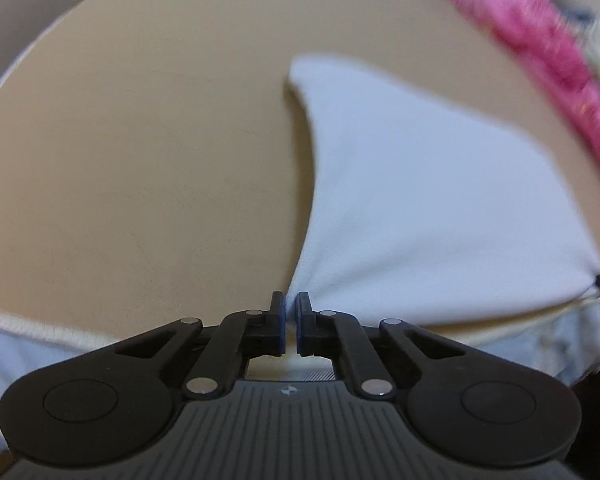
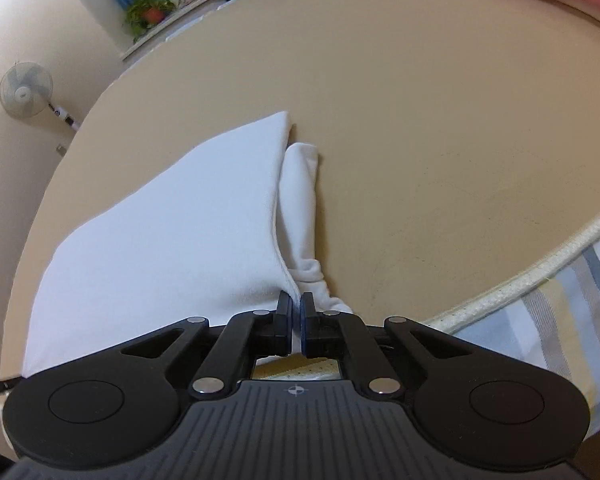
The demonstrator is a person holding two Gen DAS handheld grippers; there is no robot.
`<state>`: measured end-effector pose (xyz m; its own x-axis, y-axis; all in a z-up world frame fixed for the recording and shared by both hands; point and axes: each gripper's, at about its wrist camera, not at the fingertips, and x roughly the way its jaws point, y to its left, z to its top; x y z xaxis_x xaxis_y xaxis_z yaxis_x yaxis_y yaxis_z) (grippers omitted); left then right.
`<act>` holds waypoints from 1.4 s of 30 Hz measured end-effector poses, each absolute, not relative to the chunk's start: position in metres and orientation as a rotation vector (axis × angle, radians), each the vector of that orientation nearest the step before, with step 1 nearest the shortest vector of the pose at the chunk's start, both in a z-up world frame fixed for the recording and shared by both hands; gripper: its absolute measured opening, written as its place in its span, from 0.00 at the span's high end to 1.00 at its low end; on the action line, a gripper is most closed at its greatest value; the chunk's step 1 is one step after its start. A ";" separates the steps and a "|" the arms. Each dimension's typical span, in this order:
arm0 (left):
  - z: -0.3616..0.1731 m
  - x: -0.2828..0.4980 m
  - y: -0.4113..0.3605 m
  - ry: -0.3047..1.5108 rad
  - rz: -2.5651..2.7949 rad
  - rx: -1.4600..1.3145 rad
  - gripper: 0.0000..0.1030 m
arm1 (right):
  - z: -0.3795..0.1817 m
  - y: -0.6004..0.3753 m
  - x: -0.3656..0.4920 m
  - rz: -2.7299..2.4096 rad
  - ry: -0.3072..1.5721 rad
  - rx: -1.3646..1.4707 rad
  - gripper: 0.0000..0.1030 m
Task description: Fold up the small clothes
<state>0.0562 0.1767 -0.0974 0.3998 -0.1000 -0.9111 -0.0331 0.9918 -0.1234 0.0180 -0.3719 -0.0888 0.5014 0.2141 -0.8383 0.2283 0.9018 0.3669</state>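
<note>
- Flat beige mattress surface [image 2: 420, 120]: largest item, serves as work surface. Bare to the far side and to the right of the garment in the right wrist view, so there is ample room to lay a fold over or slide the piece.
- Plain white soft cotton garment [image 2: 172, 232]: the task's thing. Lies mid-surface, near the front edge, partly doubled; one panel sits over a narrower rolled strip or sleeve [image 2: 300, 200] that shows along its right side. Near corners are raised off the surface, cloth puckered toward each tool; judged: a fold is in hand, corners lifted so the near half can be carried over. In the left wrist view the same garment [image 1: 420, 184] tapers to a far point.
- Bright pink crumpled fabric [image 1: 540, 52]: along the far edge, apart from the garment. Limits travel that way; keep the fold short of it.
- Cream piped mattress edge [image 2: 540, 268]: front boundary, striped blue-grey sheet [image 2: 560, 300] below it. Both tools work just above this edge; little margin toward the person.
- Left gripper [image 1: 291, 312]: black linkage, blue pads. Jaws drawn nearly together, pinching the garment's near left corner; cloth gathers at the tips.
- Right gripper [image 2: 297, 312]: jaws likewise narrow, clamped on the near right hem; white cloth visible betw. pads.
- Risk (judged): thin pinch, corner may slip if pulled fast.
</note>
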 end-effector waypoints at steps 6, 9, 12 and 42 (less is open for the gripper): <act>-0.081 0.048 0.168 1.063 -0.020 -0.054 0.67 | -0.090 -0.356 0.019 -0.027 1.085 0.317 0.89; -0.066 0.042 0.158 0.960 -0.023 0.007 0.66 | -0.066 -0.343 0.010 -0.012 0.925 0.209 0.79; -0.067 0.042 0.149 0.945 -0.034 0.055 0.67 | -0.060 -0.336 0.011 0.038 0.852 0.199 0.79; -0.098 0.059 0.146 1.112 -0.021 0.002 0.66 | -0.088 -0.337 0.029 -0.060 0.981 0.147 0.60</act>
<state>0.0589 0.1461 -0.0984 0.4428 -0.0157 -0.8965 0.0176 0.9998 -0.0088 0.0288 -0.3369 -0.0875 0.5556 0.0154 -0.8313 0.1171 0.9884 0.0965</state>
